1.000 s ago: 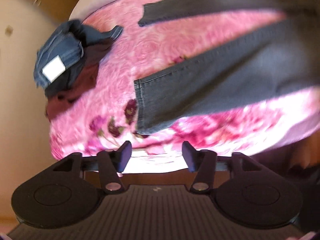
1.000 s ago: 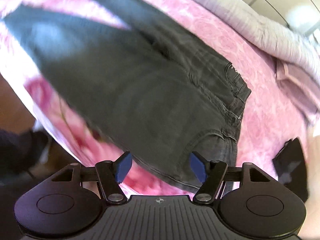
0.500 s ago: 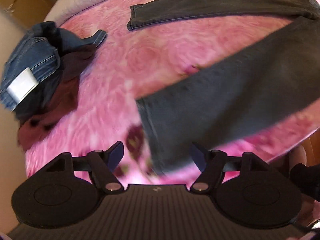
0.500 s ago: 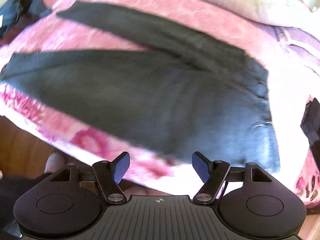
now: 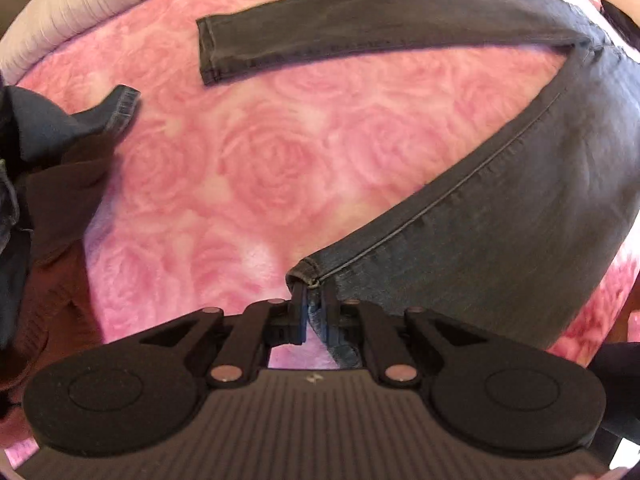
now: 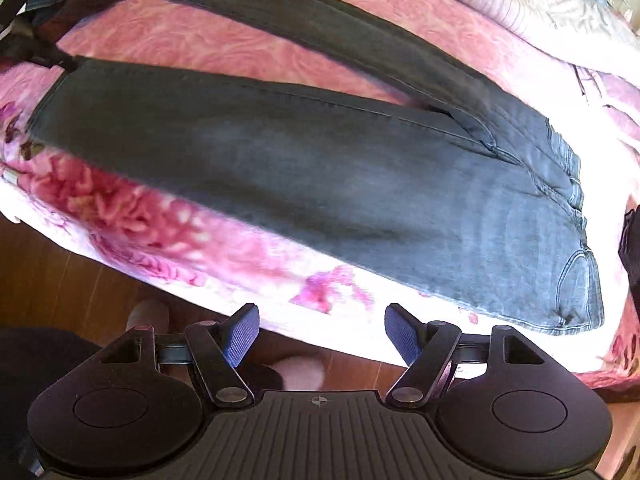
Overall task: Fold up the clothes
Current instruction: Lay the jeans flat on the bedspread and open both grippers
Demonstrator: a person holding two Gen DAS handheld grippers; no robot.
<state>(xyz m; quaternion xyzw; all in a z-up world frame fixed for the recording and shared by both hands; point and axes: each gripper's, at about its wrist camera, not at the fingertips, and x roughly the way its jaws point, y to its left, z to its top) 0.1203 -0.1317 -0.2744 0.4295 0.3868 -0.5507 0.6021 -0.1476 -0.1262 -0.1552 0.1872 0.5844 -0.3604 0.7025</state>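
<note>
Between your left gripper's (image 5: 314, 304) closed jaws sits the jeans (image 5: 500, 220) hem; heavy, limp denim. Right gripper (image 6: 320, 334) gapes empty.

Pink blanket (image 5: 260, 168) with a pale rose pattern, spread flat over the bed. Along its near edge, a border of darker magenta flowers (image 6: 132, 216) on white, hanging just over the side. Behind, at the far side of the bed, a pale lilac ribbed quilt (image 6: 500, 8), bunched and rumpled, touching the blanket's far edge. Below the bed edge, brown wooden floor (image 6: 60, 280). On the floor, near the bed, two pale fluffy slippers (image 6: 300, 368), well apart. At the right edge, on the blanket, something black (image 6: 632, 248), cut off by the frame, unidentifiable.
</note>
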